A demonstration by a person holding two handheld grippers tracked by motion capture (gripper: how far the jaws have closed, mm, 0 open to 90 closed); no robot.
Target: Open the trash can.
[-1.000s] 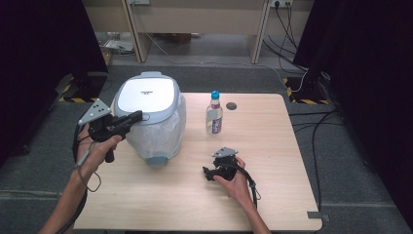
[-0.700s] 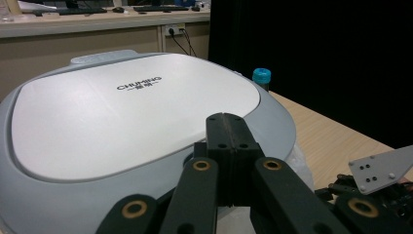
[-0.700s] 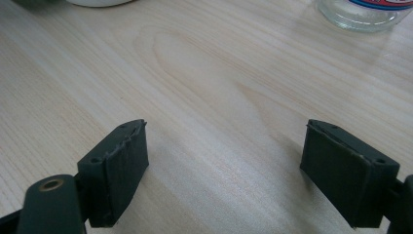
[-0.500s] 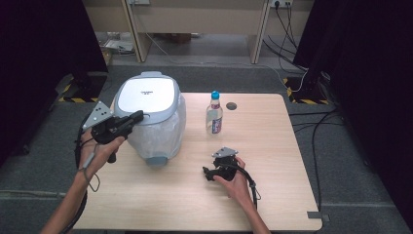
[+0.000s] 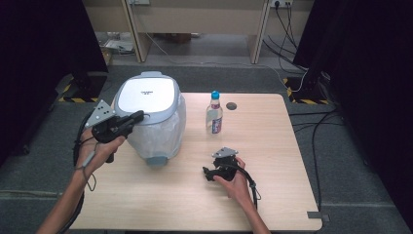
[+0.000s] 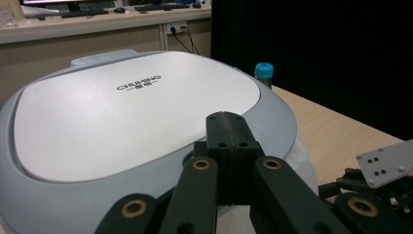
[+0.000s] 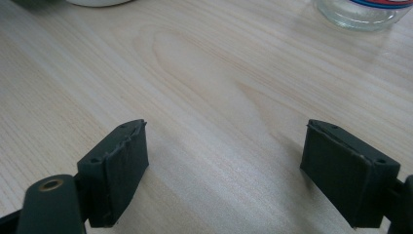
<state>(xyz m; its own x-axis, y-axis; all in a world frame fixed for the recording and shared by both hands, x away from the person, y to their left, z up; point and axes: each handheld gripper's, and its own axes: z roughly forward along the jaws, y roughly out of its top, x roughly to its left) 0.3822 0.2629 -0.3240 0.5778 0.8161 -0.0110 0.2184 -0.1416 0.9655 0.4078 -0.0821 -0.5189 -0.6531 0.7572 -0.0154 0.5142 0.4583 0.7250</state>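
A bin with a grey lid and white top panel [image 5: 146, 97] stands on the left half of the table, a clear bag hanging out under its lid. My left gripper [image 5: 139, 116] is shut with nothing between the jaws. Its tips hover at the near-left rim of the lid [image 6: 136, 107], as the left gripper view [image 6: 228, 122] shows from just above. A clear bottle with a blue cap [image 5: 214, 117] stands upright right of the bin. My right gripper [image 5: 208, 173] rests low on the table in front of the bottle, open, with bare wood between its jaws [image 7: 226, 165]. The bottle's base [image 7: 360, 9] is ahead of it.
The wooden table [image 5: 272, 146] has a small round dark grommet [image 5: 231, 106] behind the bottle. Desk legs and cables [image 5: 311, 73] sit on the floor beyond the far edge. My right gripper [image 6: 384, 180] appears at the lower right of the left gripper view.
My left gripper has shifted slightly to the right, closer over the bin lid's rim. The right gripper, bottle and bin have stayed put.
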